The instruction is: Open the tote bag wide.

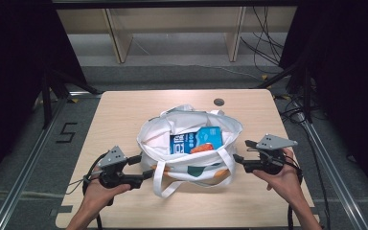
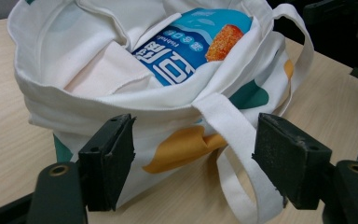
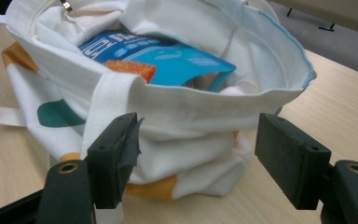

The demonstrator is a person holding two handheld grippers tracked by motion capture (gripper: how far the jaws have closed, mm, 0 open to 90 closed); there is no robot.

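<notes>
A white canvas tote bag (image 1: 190,146) with teal and orange patches stands slumped at the centre of the light wooden table (image 1: 120,110), its mouth open upward. One blue snack packet (image 1: 196,140) with an orange picture lies inside, its top showing above the rim.

The left gripper (image 1: 146,166) sits at the bag's 8 o'clock and the right gripper (image 1: 238,159) at its 4 o'clock, each pointing at the near wall of the bag. Both sets of jaws stand spread wide with nothing pinched; in the left gripper view the cloth and one white strap (image 2: 235,149) lie between the jaws, untouched.

The likely risk is a poor grab: the limp cloth could fold away, so a jaw closes on a loose strap rather than the rim, and the bag tips, spilling the packet. Uneven pulls from the two sides could also drag the bag across the table.

Count: one bag, one packet, two grippers, two straps visible.
</notes>
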